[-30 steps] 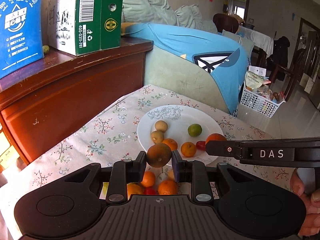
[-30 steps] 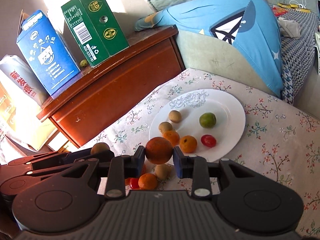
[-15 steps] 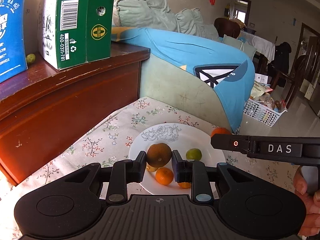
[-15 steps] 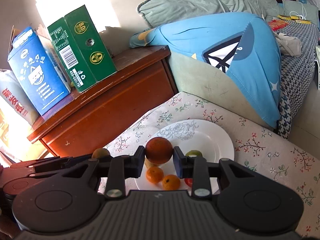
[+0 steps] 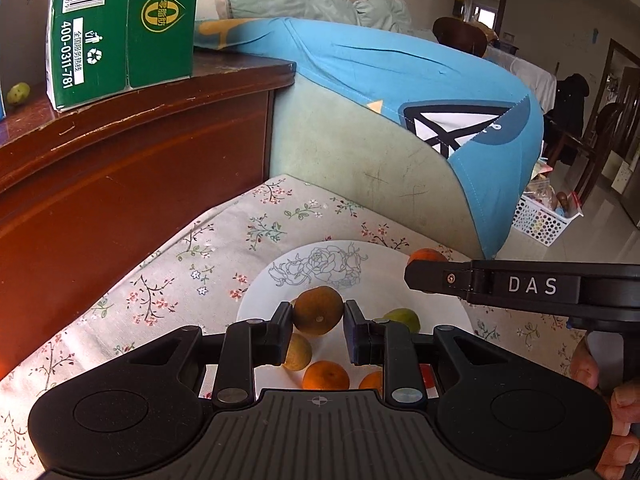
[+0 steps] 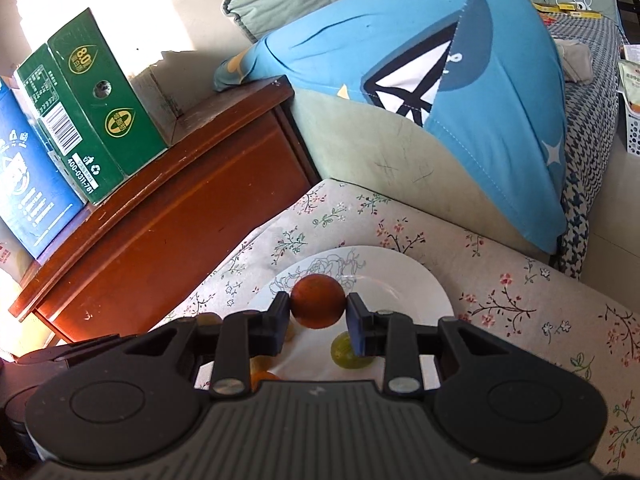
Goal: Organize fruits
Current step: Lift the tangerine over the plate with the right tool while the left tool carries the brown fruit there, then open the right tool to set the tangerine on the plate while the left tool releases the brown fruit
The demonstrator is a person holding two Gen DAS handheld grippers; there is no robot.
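My left gripper (image 5: 318,320) is shut on a dull brownish orange (image 5: 318,310) held over the near part of a white rose-print plate (image 5: 320,264). Beneath it on the plate lie a tan fruit (image 5: 298,352), two small oranges (image 5: 325,376) and a green fruit (image 5: 402,318). My right gripper (image 6: 318,312) is shut on a deep orange fruit (image 6: 318,306) above the same plate (image 6: 400,284); a green fruit (image 6: 346,354) lies under its right finger. The right gripper's arm (image 5: 520,286) crosses the left wrist view, with its orange (image 5: 426,256) at the tip.
The plate rests on a floral tablecloth (image 5: 192,264). A dark wooden cabinet (image 5: 120,168) stands to the left, carrying a green carton (image 5: 120,24) and a blue carton (image 6: 24,184). A sofa arm with a blue cover (image 5: 400,92) rises behind the table. A white basket (image 5: 540,220) sits on the floor.
Both grippers have moved forward over the plate with their oranges still held. The loose fruit on the cloth near the plate has slipped out of sight beneath them.
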